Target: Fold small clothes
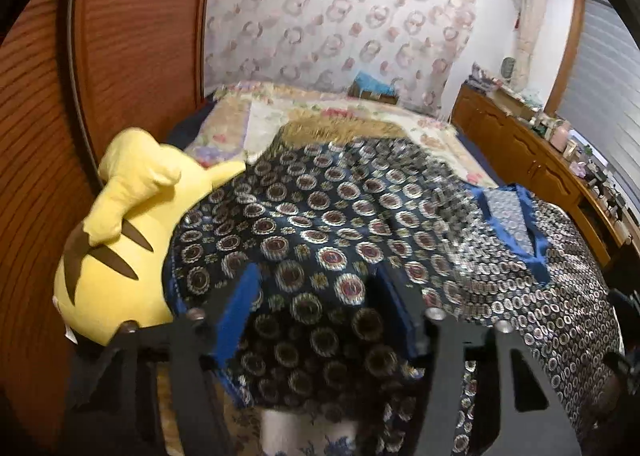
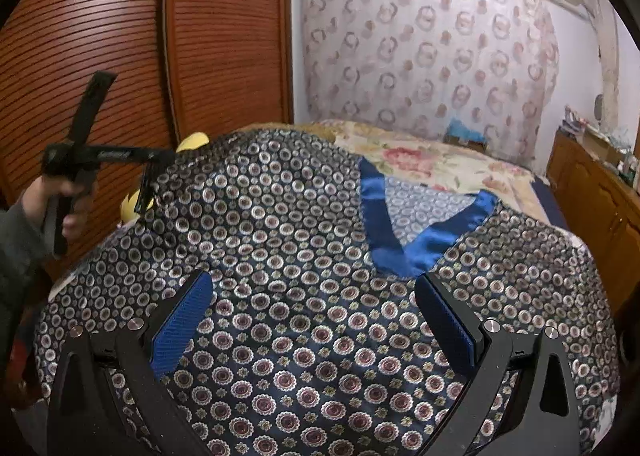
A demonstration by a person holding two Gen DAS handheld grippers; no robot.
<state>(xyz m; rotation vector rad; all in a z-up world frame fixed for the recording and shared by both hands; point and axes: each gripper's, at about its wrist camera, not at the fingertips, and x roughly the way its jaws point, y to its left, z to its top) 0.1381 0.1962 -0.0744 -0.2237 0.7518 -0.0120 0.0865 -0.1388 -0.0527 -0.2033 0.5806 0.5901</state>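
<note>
You are at a bed (image 2: pixel 460 164) with a floral cover, a slatted wooden wardrobe (image 2: pixel 224 36) along its left edge. The patterned garment (image 2: pixel 304 296) lies spread across the near part, blue V-neck (image 2: pixel 404 240) upward. Your right gripper (image 2: pixel 312 316) hovers over it, jaws wide and empty. Your left gripper (image 1: pixel 316 288) has fabric bunched between half-closed jaws; I cannot tell whether the pads bite. A shallow pinch could slip, or the raised cloth could snag the yellow plush toy (image 1: pixel 120 240) at the left edge.

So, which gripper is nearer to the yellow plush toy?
Left. The left gripper is over the patterned garment just beside the yellow plush toy; the right gripper is near the blue V-neck, farther away.
</note>
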